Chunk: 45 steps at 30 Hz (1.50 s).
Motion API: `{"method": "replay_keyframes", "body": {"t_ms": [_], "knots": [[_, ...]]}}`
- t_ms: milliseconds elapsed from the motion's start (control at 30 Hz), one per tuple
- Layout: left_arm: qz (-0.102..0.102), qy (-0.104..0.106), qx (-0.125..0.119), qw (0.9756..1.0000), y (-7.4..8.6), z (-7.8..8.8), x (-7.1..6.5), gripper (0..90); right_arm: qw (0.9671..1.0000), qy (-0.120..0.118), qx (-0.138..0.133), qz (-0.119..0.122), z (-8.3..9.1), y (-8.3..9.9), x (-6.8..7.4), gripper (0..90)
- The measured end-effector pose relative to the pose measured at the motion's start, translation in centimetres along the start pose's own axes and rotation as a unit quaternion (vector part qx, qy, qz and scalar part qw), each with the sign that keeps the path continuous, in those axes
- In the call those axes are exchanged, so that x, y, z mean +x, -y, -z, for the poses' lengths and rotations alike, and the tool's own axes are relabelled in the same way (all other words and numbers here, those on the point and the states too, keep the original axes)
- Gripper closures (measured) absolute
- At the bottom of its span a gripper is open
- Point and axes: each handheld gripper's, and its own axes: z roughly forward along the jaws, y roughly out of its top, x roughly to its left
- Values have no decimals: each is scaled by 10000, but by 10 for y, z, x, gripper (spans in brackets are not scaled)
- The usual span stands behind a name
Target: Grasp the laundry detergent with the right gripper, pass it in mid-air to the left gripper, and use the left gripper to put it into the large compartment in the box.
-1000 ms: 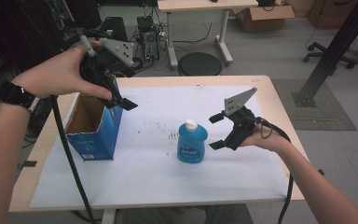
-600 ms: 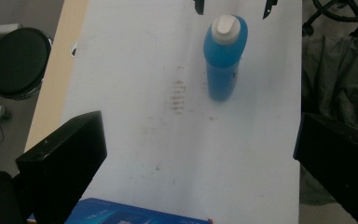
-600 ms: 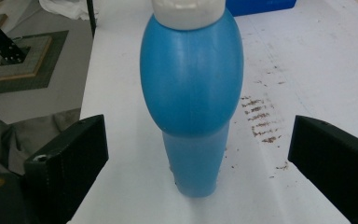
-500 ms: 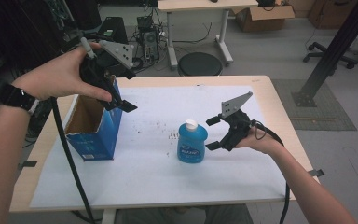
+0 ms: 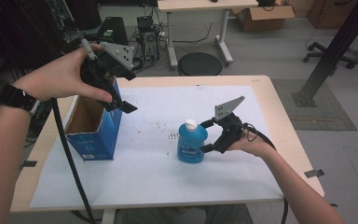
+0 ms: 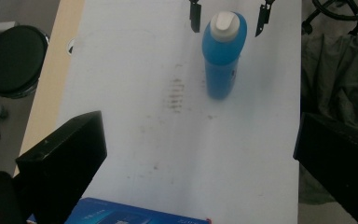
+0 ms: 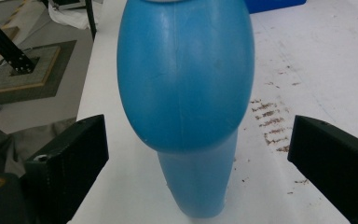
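1. Blue plastic sits right in front of the right tool [image 5: 206,136]: the bottle [image 5: 192,142] stands upright on the counter [image 5: 261,86], between this tool's two black jaws.
2. In the right gripper view the bottle [image 7: 185,93] is close up, with a clear gap to the jaw on either side, so the right tool is open and not touching it.
3. White cap [image 5: 191,124] tops the bottle, just beside the upper jaw tip in the high view.
4. Brown smudges [image 5: 173,136] mark the white sheet [image 5: 158,177] just beyond the bottle, on the side away from the right tool.
5. Farther off, the left tool [image 5: 119,105] is held up in a hand [image 5: 58,79] above the near wall of the cardboard box [image 5: 93,126], well apart from the bottle.
6. Its jaws stand wide apart with nothing between them in the left gripper view, so the left tool is open and empty.
7. From that view the bottle [image 6: 223,53] stands far ahead of the left tool, with the tips of the right tool on either side of its cap.
8. Beyond the counter, a round black stool [image 5: 199,64] stands on the floor.
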Motion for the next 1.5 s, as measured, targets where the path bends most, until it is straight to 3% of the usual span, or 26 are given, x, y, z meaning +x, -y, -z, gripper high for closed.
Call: {"method": "replay_keyframes", "body": {"t_ms": [767, 967, 1333, 1500], "knots": [[23, 14, -1, 10000, 3, -1, -2, 31, 9996, -21, -254, -88, -31, 7, 0, 82], [21, 22, 4, 10000, 3, -2, -2, 31, 9994, 4, -338, -106, -34, 9, -1, 126], [24, 9, 0, 10000, 4, -2, -1, 31, 9991, 42, -413, -59, -33, 9, -3, 284], [36, 23, -3, 10000, 4, -3, -1, 31, 9992, 35, -400, -40, -34, 9, -3, 301]]}}
